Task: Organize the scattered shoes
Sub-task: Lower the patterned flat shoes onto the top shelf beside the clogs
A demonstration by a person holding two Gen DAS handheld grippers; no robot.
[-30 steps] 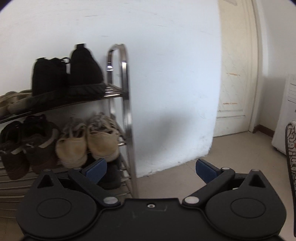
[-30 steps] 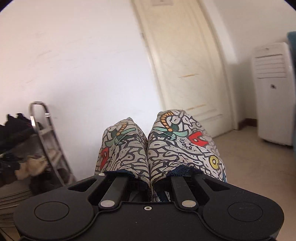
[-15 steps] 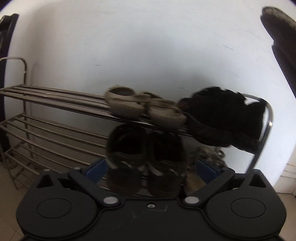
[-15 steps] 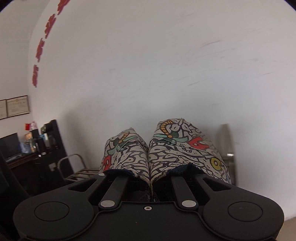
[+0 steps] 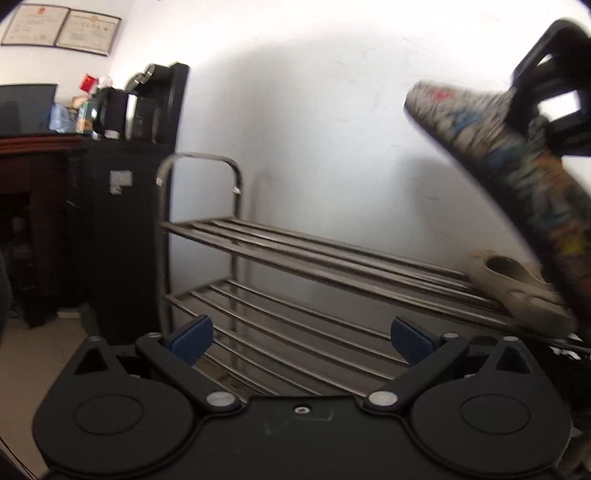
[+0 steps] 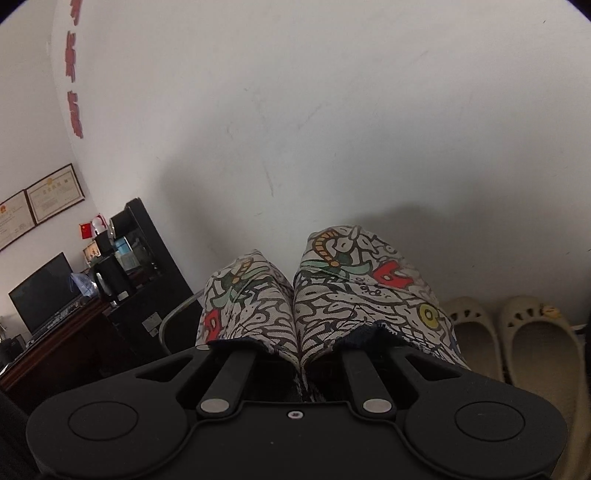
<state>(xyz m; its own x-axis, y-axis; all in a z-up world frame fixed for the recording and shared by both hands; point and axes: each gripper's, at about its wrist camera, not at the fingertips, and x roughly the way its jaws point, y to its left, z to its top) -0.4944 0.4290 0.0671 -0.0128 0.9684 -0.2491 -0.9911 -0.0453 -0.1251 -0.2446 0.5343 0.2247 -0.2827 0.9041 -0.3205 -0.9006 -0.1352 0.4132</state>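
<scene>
A: Item 1, patterned shoes [image 6: 332,295]: qty 2, side by side, toes pointing away, centre of right wrist view. Right gripper [image 6: 299,369] jaws pressed together, pinching the pair by the inner collars. Same pair blurred at upper right of left wrist view, held in the air above the rack.

B: Item 2?

A: Cream clogs [image 6: 509,343]: qty 2 in right view, lower right, just beside the patterned pair. Only 1 seen in left view, on the top shelf at right edge.

B: Rack?

A: Metal shoe rack [image 5: 295,266]: 2 slatted shelves visible, both bare at the left end. Left gripper [image 5: 301,338] jaws spread wide, nothing betw. the blue pads.

B: Surroundings?

A: Dark cabinet [image 5: 122,229] just left of rack, clutter on top; 1 monitor [image 6: 44,291]; 2 framed certs [image 5: 61,26] upper left; white wall behind.
</scene>
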